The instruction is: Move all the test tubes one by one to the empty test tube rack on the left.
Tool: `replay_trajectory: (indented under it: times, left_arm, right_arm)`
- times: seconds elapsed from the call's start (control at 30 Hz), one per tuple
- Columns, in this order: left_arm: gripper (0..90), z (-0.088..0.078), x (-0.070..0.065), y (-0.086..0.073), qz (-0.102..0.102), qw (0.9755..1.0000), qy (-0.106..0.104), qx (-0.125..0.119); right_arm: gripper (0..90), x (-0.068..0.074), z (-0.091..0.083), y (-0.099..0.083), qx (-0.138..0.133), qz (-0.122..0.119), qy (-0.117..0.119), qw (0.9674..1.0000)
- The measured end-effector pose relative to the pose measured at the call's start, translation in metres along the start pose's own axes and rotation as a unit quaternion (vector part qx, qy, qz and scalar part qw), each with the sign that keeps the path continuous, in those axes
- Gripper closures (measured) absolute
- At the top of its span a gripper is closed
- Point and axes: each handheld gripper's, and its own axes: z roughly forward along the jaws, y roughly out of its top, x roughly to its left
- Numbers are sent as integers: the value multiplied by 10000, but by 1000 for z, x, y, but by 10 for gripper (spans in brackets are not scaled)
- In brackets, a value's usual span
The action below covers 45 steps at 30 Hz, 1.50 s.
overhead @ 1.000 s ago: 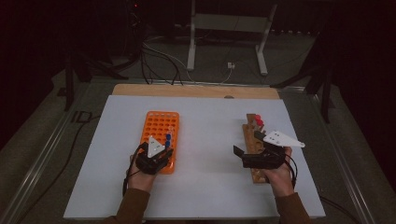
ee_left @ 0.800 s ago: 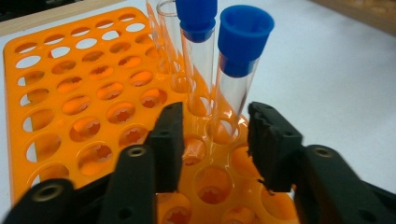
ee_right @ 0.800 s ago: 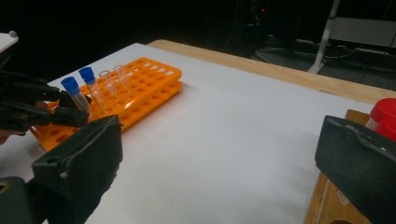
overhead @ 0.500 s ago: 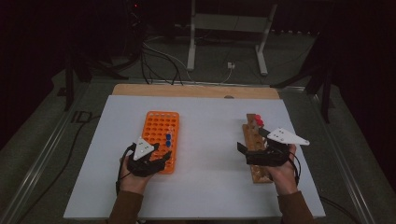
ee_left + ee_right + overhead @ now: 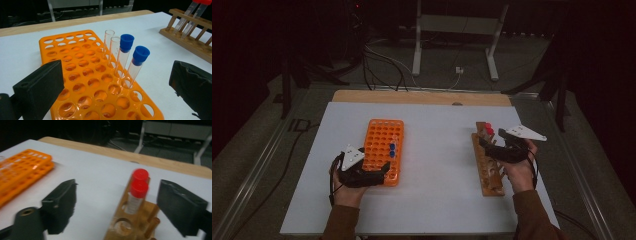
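High view first: the left gripper has drawn back from over the orange rack to its near left corner since a second ago, and it now sits low beside the rack edge with its jaws spread and nothing between them. That retreat reads as a release: the left gripper view shows two blue-capped tubes standing upright in holes along the rack's right side, with two uncapped clear tubes just behind them, all free of the jaws. So a tube seems to have been seated and the left hand is clearing out.

Across the bare white table, the right gripper has eased slightly forward along the wooden rack and points at the two red-capped tubes standing at its far end. In the right gripper view its jaws stand wide apart, with the nearer red cap between them but not touched. The likely next step is closing on that tube and carrying it to the orange rack.

Little stands in the way: the second red cap sits just behind the first and could be nudged, and the wooden pegs lie close under the jaws.
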Motion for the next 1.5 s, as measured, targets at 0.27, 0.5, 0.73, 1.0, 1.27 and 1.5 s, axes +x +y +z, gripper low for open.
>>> replay_trajectory:
  times: [0.27,0.5,0.73,1.0,1.27,1.5]
  left_arm:
    - [5,1,1,-1,-38,10000,37,42]
    - [5,1,1,-2,-49,10000,53,58]
    - [5,3,-1,-3,-14,10000,34,93]
    - [6,2,0,-3,-26,10000,41,74]
    - [5,2,-1,-3,-33,10000,28,60]
    - [6,3,-2,-3,-28,10000,11,55]
  right_arm:
    - [461,-7,23,-6,280,244,-345,9987]
    - [599,-10,35,-8,490,361,-496,9969]
    - [741,-12,34,-8,563,433,-447,9965]
    - [746,-9,26,-7,423,307,-431,9977]
    - [747,-5,12,0,139,176,-481,9986]
    - [749,-6,-5,12,-104,179,-410,9989]
